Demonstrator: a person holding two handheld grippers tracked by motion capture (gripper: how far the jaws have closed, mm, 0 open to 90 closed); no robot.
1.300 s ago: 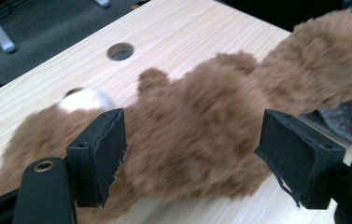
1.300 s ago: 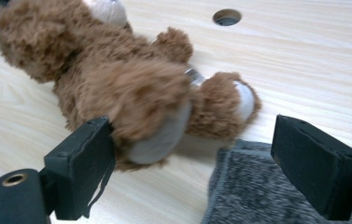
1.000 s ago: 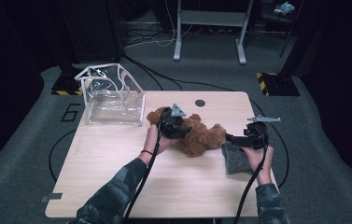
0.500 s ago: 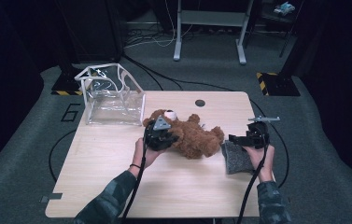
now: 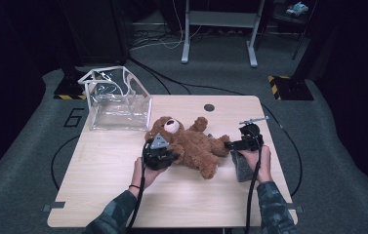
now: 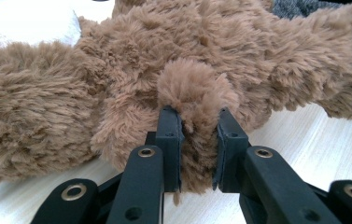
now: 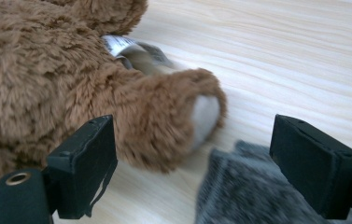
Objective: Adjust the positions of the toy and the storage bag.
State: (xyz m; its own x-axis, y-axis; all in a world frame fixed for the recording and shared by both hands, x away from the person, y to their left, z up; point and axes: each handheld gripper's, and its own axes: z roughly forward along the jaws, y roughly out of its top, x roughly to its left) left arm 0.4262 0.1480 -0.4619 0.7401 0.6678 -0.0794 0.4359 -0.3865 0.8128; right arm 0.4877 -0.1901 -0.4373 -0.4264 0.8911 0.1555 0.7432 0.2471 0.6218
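On the worktop [image 5: 123, 195], left tool [image 6: 197, 140] has just pinched the teddy [image 5: 191, 146] by a limb while right tool [image 7: 192, 163] gapes wide, probably lining up its foot.

the high view looks forward and down from above the person's side, far enough back to take in the whole counter [image 5: 123, 195], with the floor around it and stand legs toward 12 o'clock. the left gripper view sits low and very near, looking along its own jaws into the teddy bear [image 6: 220, 60], which the high view shows at the counter's middle [image 5: 191, 146]. the right gripper view, equally low and close, faces the bear's foot [image 7: 164, 116] from the 3 o'clock side, with a grey cloth [image 7: 248, 191] at 5 o'clock; the high view shows that cloth too [image 5: 242, 168].
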